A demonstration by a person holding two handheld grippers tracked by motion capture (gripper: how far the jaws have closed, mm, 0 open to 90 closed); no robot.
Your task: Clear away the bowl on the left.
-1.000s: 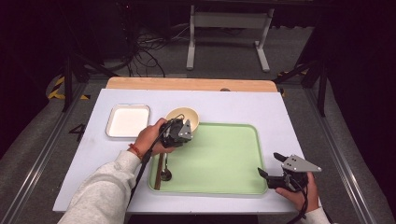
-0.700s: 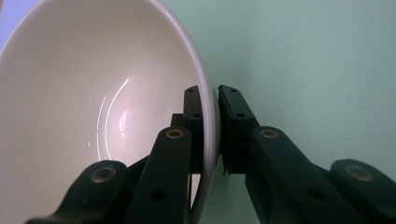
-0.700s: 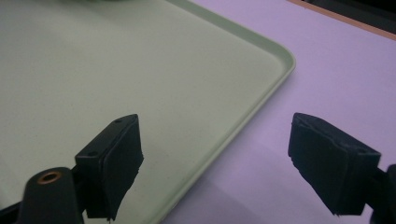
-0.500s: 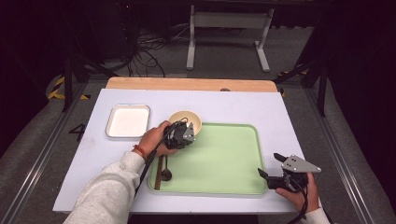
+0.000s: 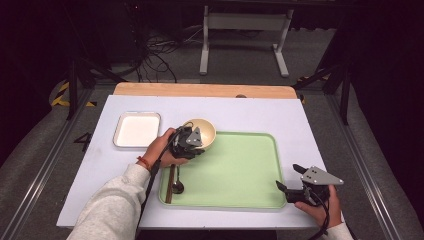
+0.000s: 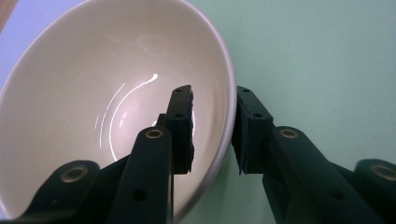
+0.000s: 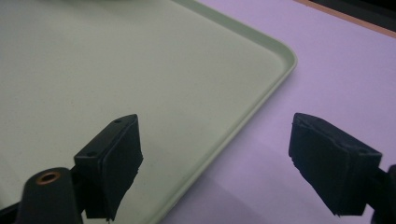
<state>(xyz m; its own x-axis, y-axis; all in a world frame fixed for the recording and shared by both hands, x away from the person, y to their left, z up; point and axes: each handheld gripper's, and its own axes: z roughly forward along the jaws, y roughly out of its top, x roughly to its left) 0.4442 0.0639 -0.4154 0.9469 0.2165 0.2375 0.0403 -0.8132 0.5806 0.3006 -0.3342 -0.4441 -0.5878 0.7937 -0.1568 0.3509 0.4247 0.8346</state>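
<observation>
My left tool (image 6: 212,130) has just been opening; its jaws straddle the glossy round bowl (image 5: 200,131) rim at the flat green tray's (image 5: 240,170) eleven o'clock corner, pads apart. My right tool (image 5: 295,182) gapes wide.

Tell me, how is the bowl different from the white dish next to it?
The bowl is round, deep and cream; the white dish is square, shallow and white. The bowl sits at the green tray's corner with the left gripper straddling its rim; the dish lies untouched on the table. Both look empty.
</observation>
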